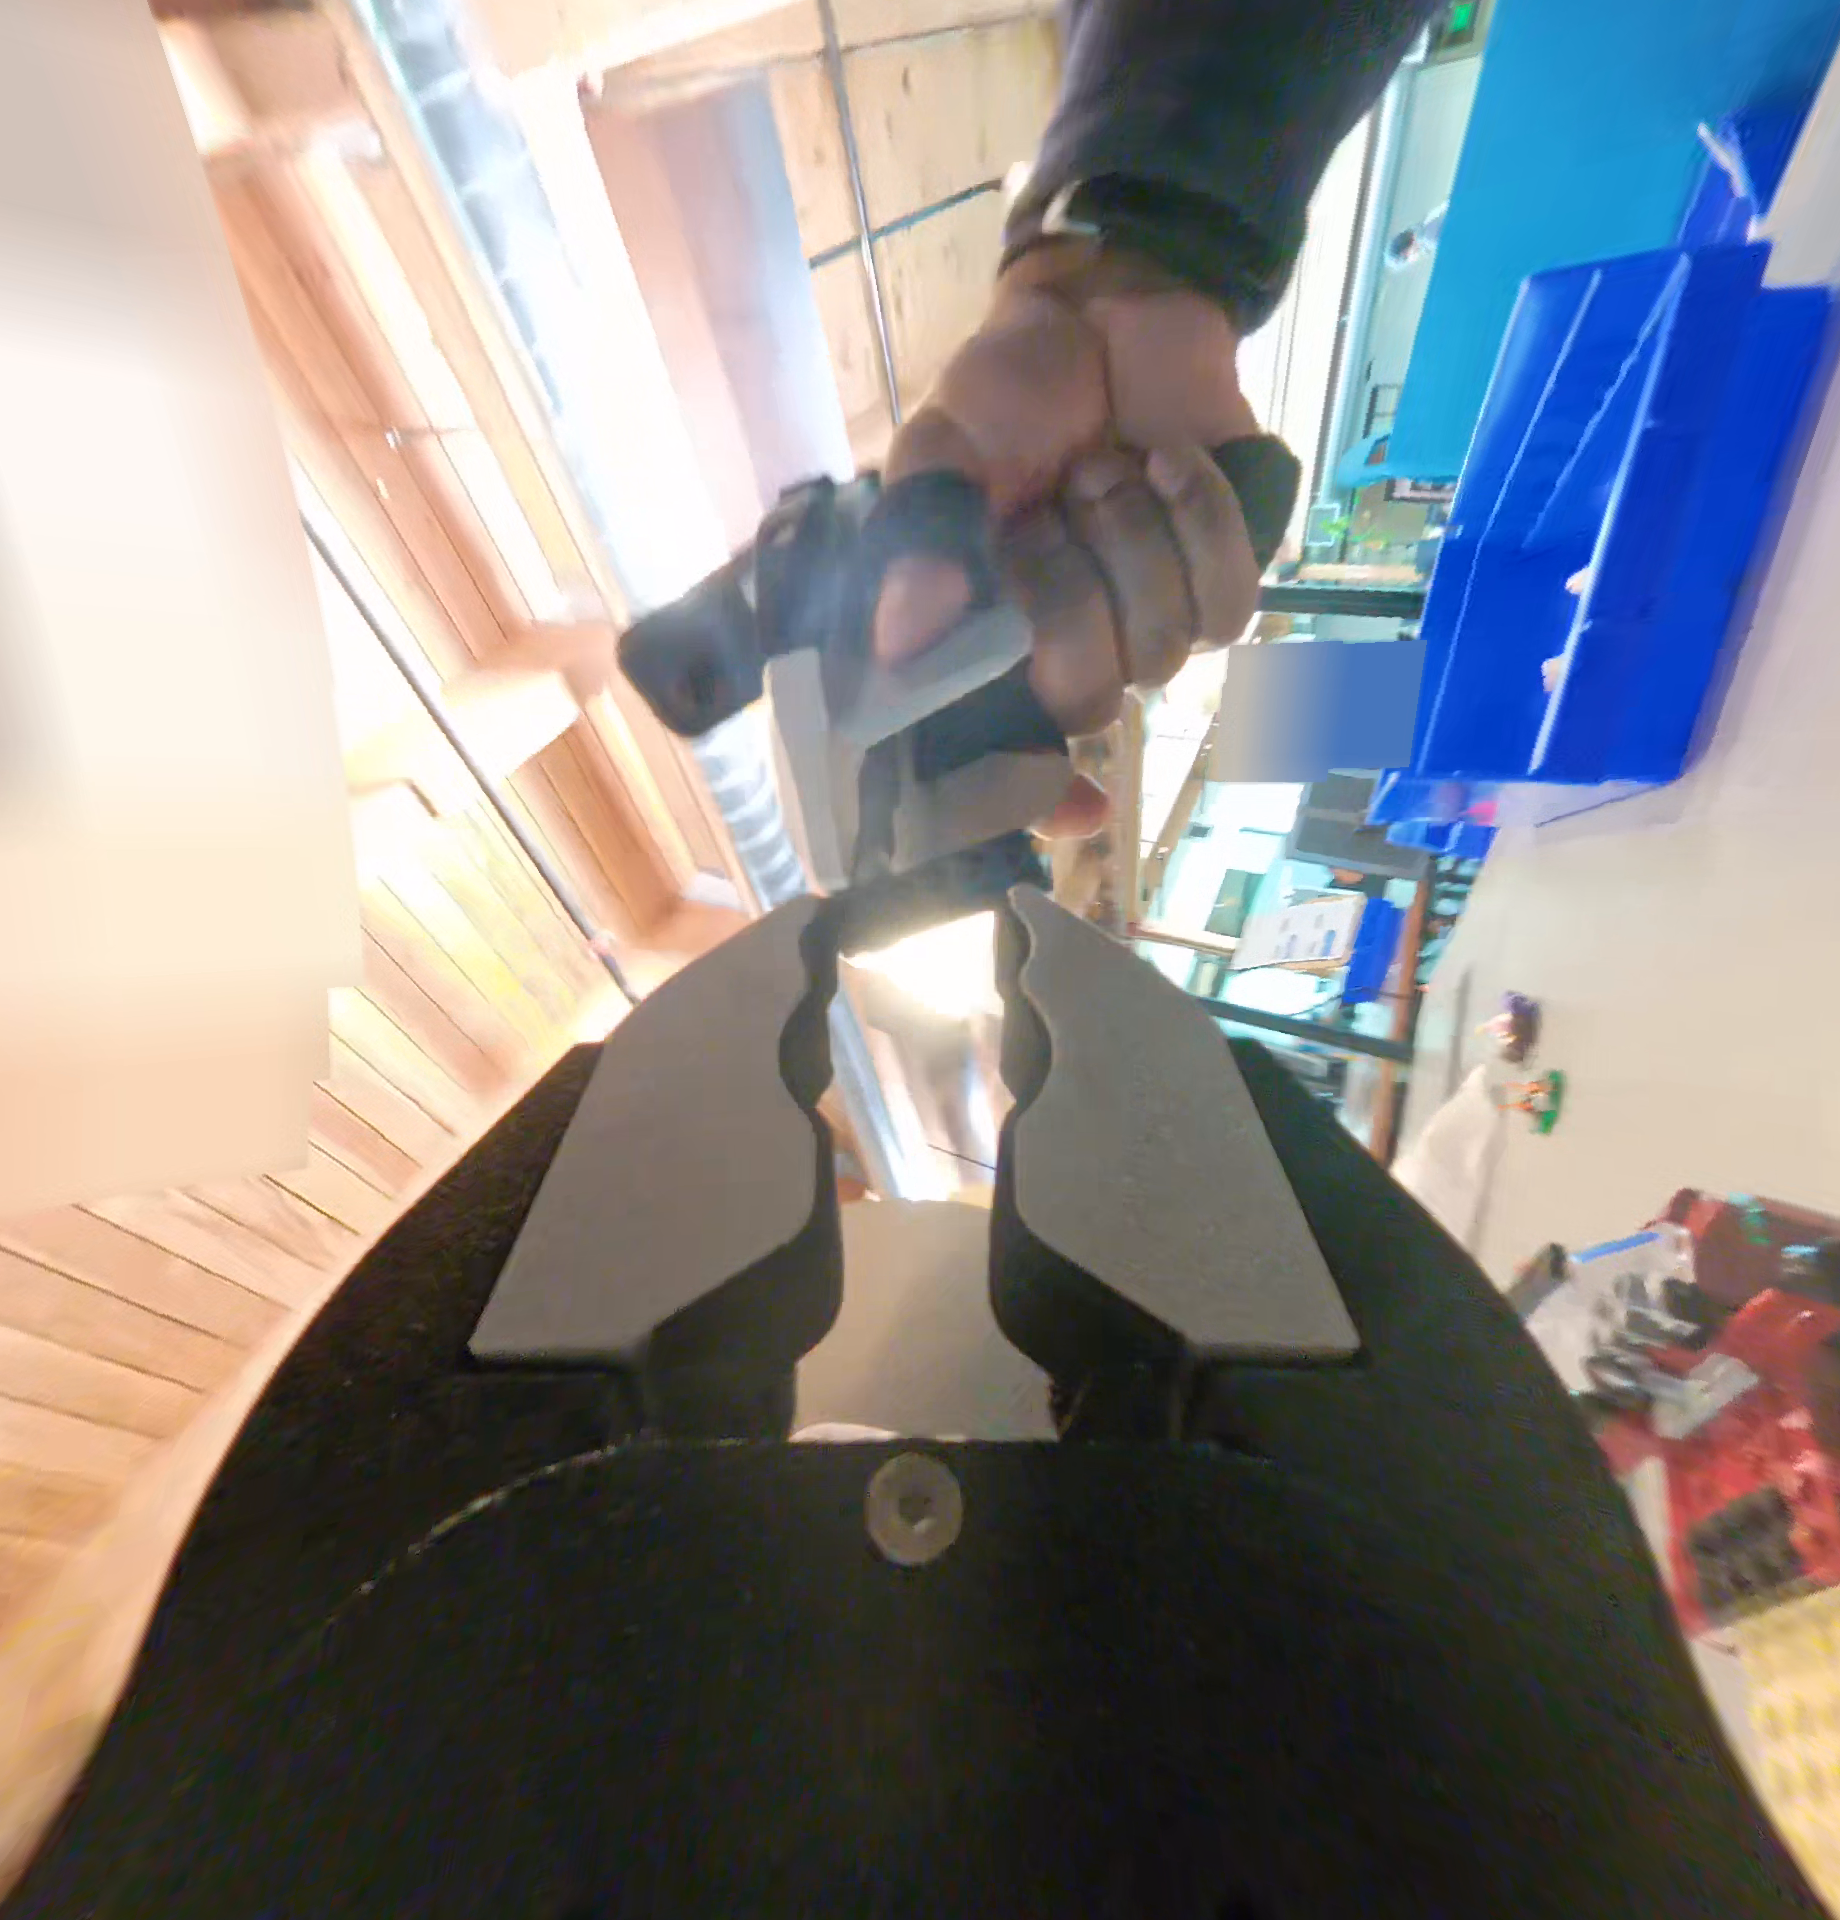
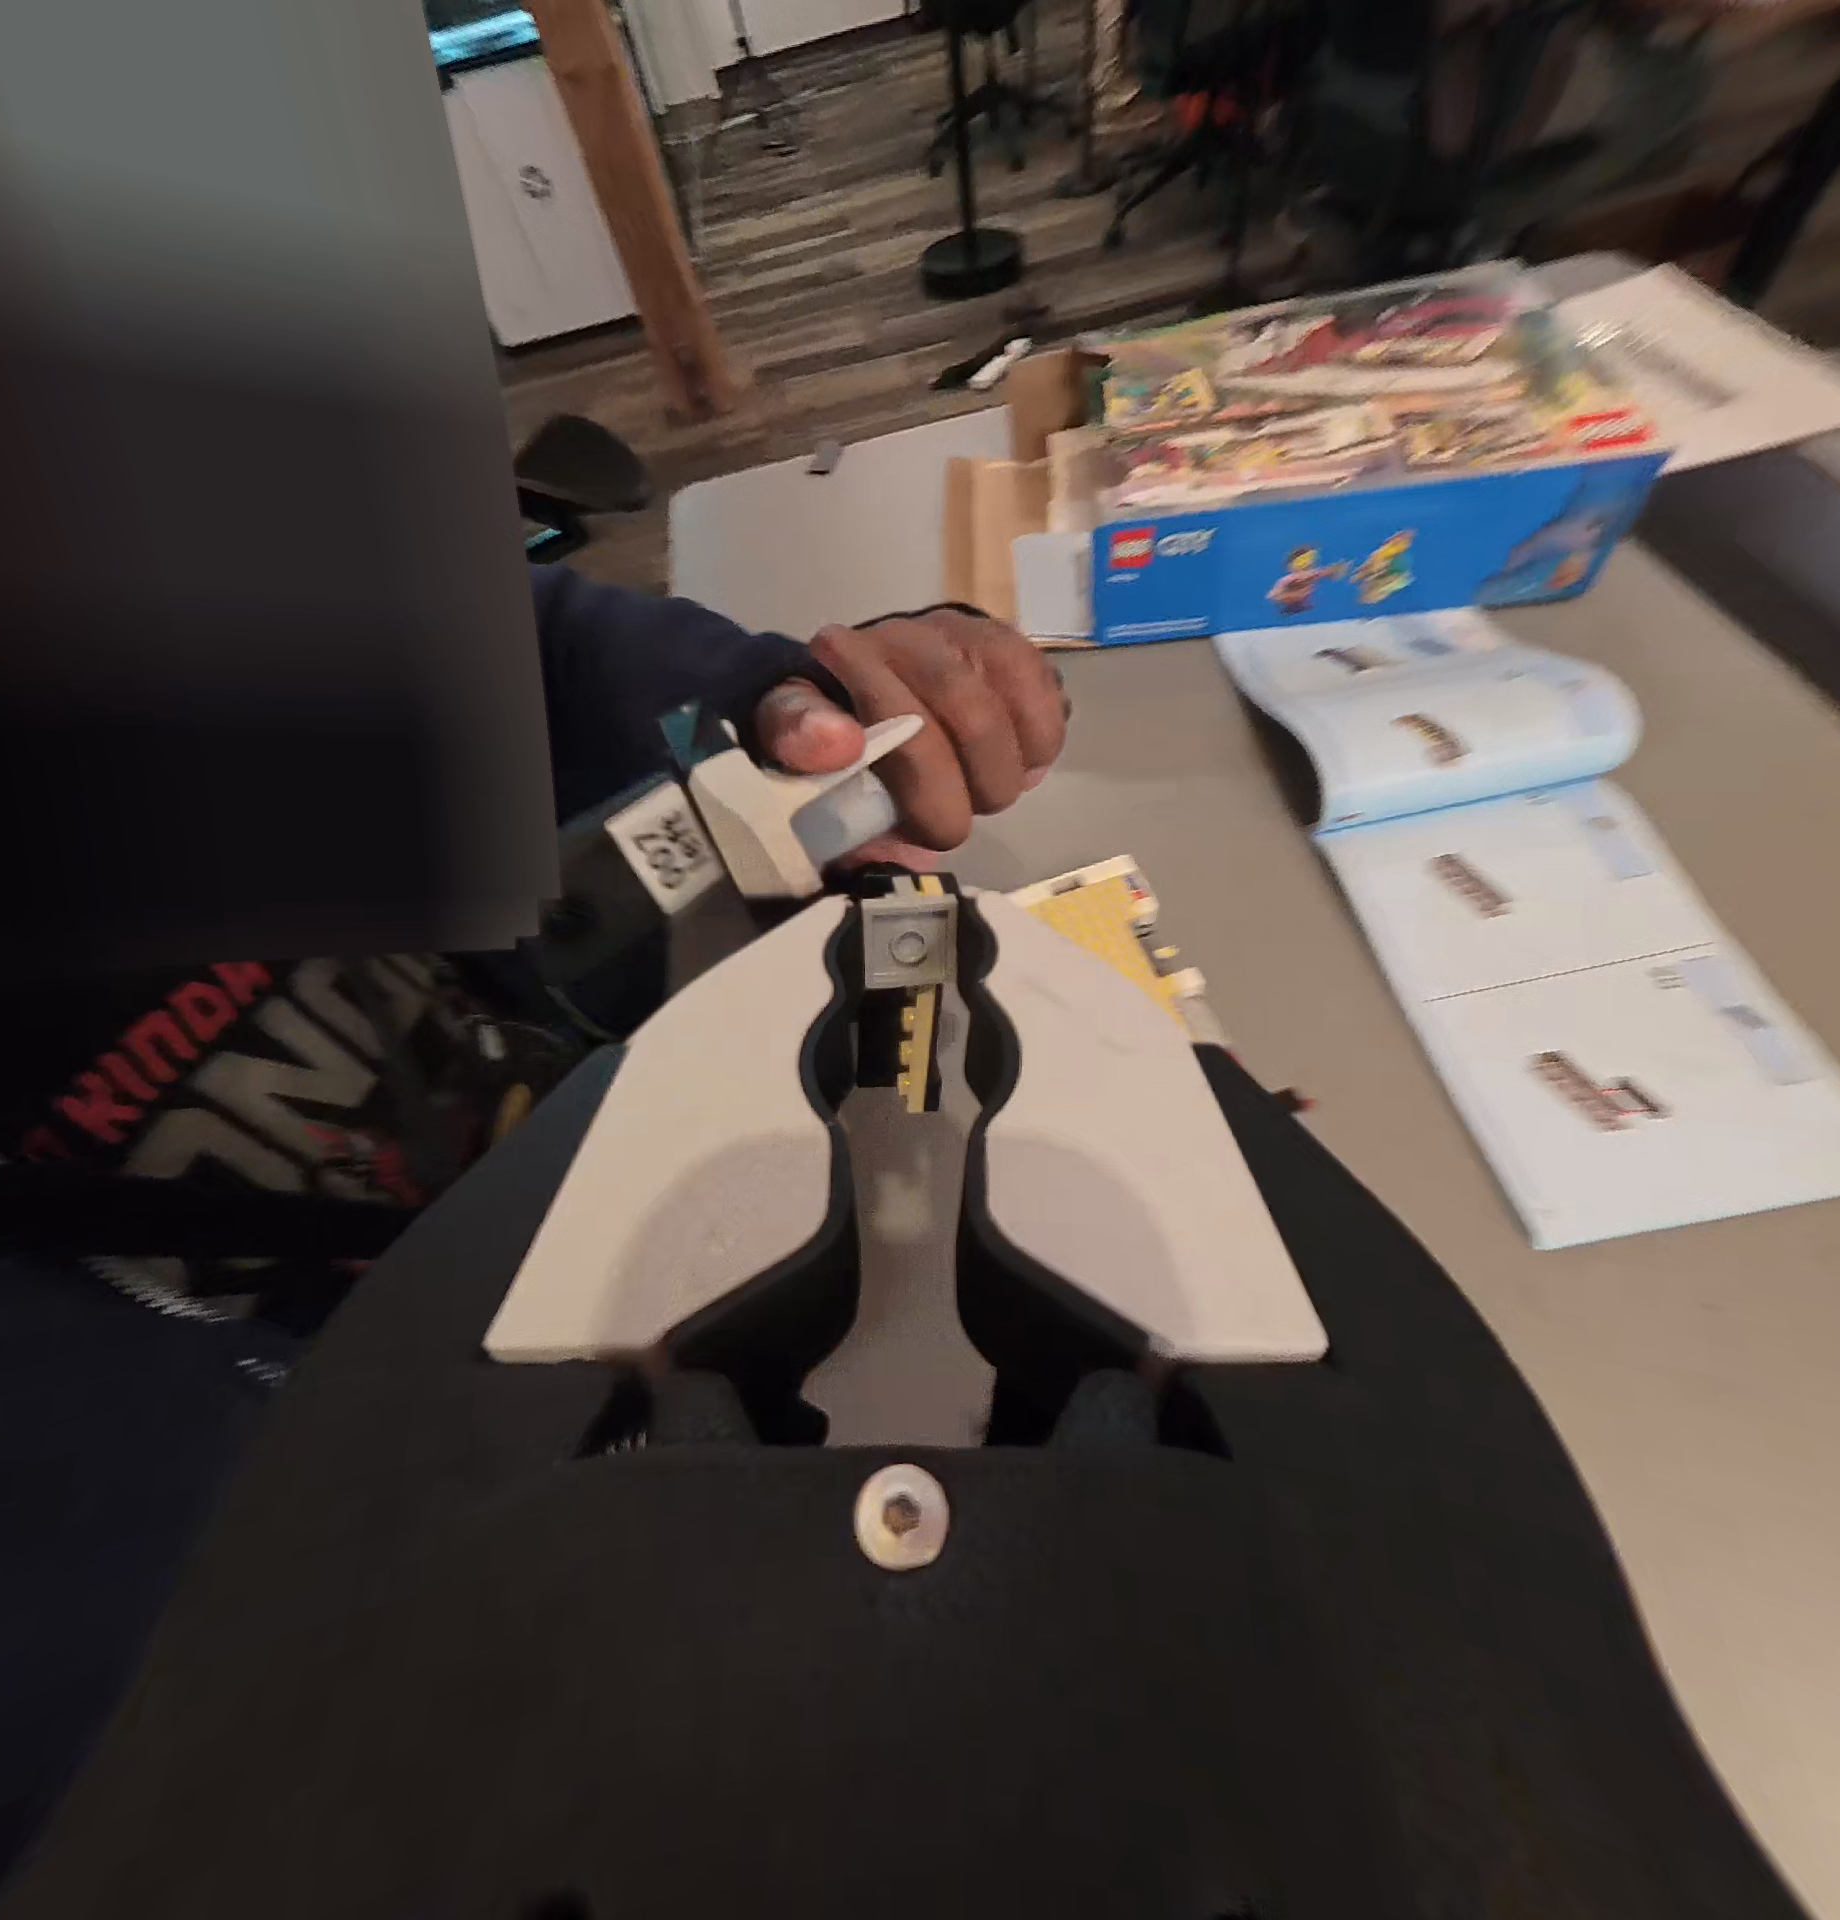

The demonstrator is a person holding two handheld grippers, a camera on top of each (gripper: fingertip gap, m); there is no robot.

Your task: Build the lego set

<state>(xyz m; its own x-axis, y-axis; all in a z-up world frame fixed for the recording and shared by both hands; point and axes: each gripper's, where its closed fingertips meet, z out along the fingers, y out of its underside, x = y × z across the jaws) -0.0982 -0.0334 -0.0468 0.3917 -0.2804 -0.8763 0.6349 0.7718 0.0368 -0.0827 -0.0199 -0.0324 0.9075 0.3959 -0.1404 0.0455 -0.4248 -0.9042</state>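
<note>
The right gripper is clenched on a small brick assembly: a grey square plate with one stud faces the camera at the fingertips, and a black and yellow strip of studded pieces runs back between the two pads, which press on it from both sides. Just beyond the tips a hand grips the handle of the other tool, close above the assembly. Behind the right finger a yellow studded plate with white edging lies on the grey table. Farther toward the table's far edge sit a blue toy box and, near its right side, an open instruction booklet. The left gripper is released, its jaws standing apart with only blurred background between them; it points at the hand holding the right tool, whose dark end lies just past the fingertips. Blue bins show at the right
</note>
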